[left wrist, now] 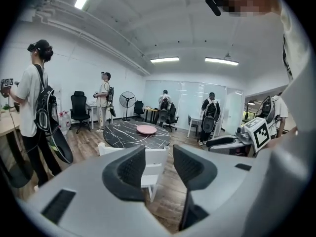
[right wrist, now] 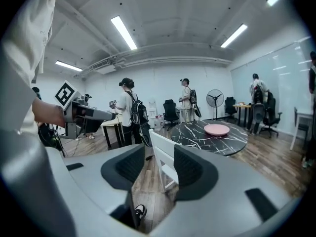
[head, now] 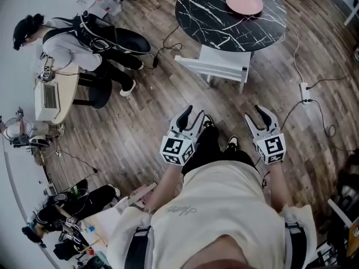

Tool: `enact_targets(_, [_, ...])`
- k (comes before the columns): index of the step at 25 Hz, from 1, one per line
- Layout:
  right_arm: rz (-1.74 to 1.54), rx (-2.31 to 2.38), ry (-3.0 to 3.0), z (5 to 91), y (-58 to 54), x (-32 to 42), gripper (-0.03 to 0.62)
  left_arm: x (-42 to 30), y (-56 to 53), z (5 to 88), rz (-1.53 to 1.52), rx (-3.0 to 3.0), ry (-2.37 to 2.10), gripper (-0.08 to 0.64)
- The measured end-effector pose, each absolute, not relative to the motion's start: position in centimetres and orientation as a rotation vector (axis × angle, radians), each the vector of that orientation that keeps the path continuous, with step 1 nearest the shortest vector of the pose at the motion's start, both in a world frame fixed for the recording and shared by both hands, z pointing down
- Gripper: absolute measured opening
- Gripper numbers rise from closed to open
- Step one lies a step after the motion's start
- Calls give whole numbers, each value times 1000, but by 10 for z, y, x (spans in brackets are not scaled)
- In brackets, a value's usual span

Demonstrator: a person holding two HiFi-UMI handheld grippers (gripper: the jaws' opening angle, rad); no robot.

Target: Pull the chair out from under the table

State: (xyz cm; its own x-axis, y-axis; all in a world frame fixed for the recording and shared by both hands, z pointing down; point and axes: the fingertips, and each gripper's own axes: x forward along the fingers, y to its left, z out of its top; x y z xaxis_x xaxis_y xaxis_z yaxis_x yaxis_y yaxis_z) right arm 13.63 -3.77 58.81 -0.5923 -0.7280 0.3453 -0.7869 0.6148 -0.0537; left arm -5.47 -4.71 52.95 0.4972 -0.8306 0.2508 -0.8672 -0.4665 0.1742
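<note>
Two pairs of jaws are held out ahead of the person, side by side: those of the left gripper [head: 192, 116] and the right gripper [head: 257, 116]. Both pairs are spread apart and nothing is caught in either. Only the distant chair and the floor are seen through the gaps. This open stance is judged to be readiness for a grasp, since a rail of the chair's back has to pass between the jaws before it can be clamped.

The chair [head: 215, 66] is stood on the wooden floor [head: 168, 94] at the near edge of the round tabletop [head: 207, 15], with its seat tucked beneath and its slatted back turned toward the person. It is well apart from both grippers, so no contact is made yet. The back is the part presented to the grippers, and it is judged the natural place for a pull. A pink plate [head: 244, 3] is laid toward the far edge of the tabletop, away from the chair. It should be left undisturbed provided the table is not knocked. The pull itself is judged not yet begun.
</note>
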Motion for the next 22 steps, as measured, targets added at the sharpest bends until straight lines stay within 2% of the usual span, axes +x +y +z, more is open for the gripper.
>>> enact_targets(7, [292, 1258, -2522, 582, -83, 123, 193, -64, -103, 534, 192, 2500, -1379, 192])
enact_targets(22, [271, 1235, -2448, 573, -198, 54, 199, -144, -216, 532, 132, 2525, -1322, 192])
